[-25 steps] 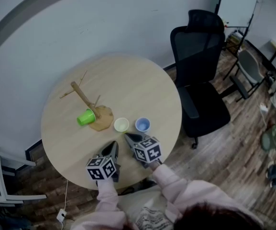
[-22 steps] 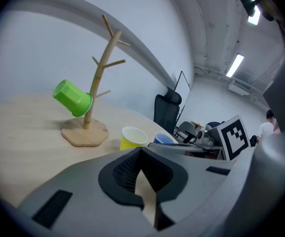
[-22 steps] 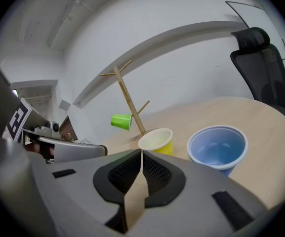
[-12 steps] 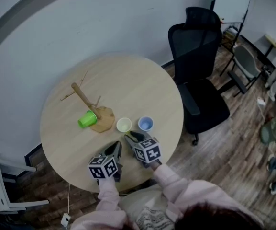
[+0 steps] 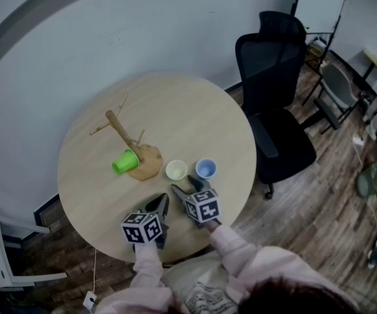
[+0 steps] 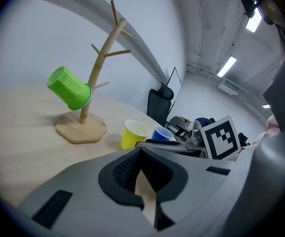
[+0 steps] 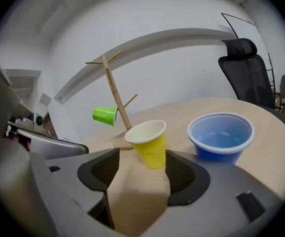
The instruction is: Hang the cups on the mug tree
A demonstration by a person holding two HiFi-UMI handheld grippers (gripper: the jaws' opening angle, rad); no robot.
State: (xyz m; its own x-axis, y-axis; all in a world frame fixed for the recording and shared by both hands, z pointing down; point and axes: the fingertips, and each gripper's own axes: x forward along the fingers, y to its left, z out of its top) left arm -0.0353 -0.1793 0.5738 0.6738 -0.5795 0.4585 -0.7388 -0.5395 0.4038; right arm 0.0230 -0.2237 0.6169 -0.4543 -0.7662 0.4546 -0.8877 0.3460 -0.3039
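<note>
One down: green cup (image 5: 125, 161) hangs on the mug tree (image 5: 119, 128), yellow cup (image 5: 176, 170) and blue cup (image 5: 206, 169) wait on the table (image 5: 175, 110), right gripper (image 5: 187, 186) jaws just opening with the yellow one at their tips unpinched, left gripper (image 5: 162, 203) closed, empty.

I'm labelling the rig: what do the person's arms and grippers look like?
Pale pink sleeves cover both arms. The left gripper and right gripper are grey with black, textured claw pads. Each carries a cube with black-and-white square markers.
</note>
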